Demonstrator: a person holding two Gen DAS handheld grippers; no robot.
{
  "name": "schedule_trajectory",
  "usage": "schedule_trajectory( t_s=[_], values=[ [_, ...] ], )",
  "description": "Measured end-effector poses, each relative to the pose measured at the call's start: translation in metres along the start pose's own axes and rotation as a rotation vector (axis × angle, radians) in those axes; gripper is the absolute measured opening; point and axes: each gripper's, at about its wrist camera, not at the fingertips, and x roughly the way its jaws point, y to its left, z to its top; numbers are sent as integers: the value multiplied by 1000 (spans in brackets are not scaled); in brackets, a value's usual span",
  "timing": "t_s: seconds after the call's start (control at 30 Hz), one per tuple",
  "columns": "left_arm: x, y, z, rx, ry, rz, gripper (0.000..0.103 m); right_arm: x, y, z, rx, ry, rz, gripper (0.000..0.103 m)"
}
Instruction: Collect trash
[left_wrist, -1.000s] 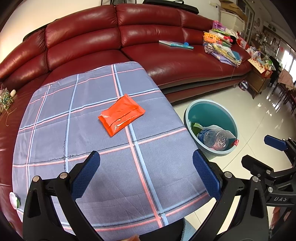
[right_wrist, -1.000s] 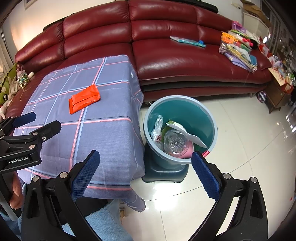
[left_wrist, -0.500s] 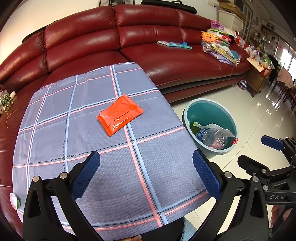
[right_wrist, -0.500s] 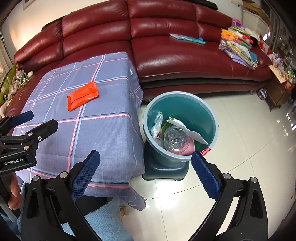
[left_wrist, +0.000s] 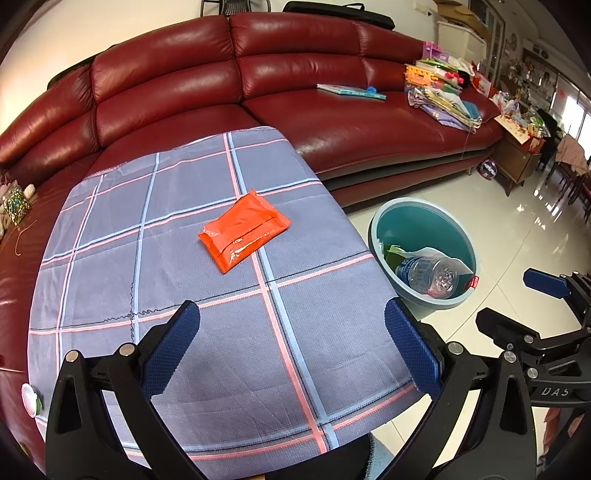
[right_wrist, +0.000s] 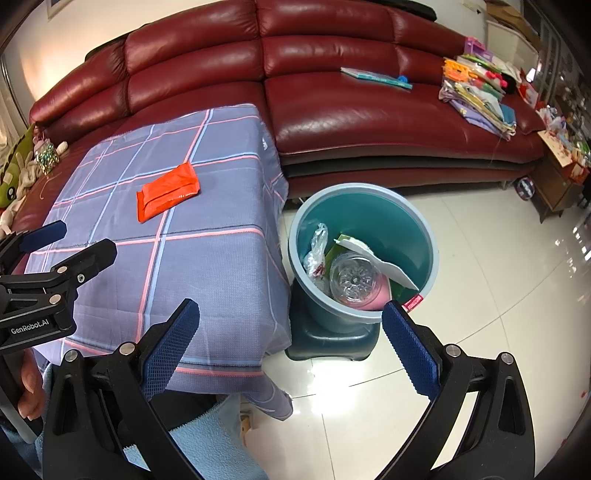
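Note:
An orange plastic packet (left_wrist: 243, 229) lies flat near the middle of the table with the blue-grey checked cloth (left_wrist: 110, 280); it also shows in the right wrist view (right_wrist: 166, 192). A teal bin (left_wrist: 424, 225) stands on the floor right of the table and holds a clear bottle (left_wrist: 430, 275), a plastic bag and paper; it also shows in the right wrist view (right_wrist: 399, 221). My left gripper (left_wrist: 291, 347) is open and empty above the table's near part, well short of the packet. My right gripper (right_wrist: 290, 343) is open and empty, in front of the bin.
A dark red leather sofa (left_wrist: 332, 103) wraps behind the table, with a book (left_wrist: 351, 90) and a pile of papers and toys (left_wrist: 443, 96) on its seat. Glossy white floor tiles (right_wrist: 498, 332) lie right of the bin. A wooden side table (left_wrist: 517, 155) stands far right.
Both grippers have drifted slightly; the packet and bin sit a touch lower and nearer in the views. Both stay open and empty.

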Motion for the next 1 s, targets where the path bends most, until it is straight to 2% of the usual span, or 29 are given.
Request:
schedule_trajectory(
  t_s=[1.0],
  values=[
    [4,1,-3,0,21,10,96,3,-5,-1,7,7,0,99]
  ],
)
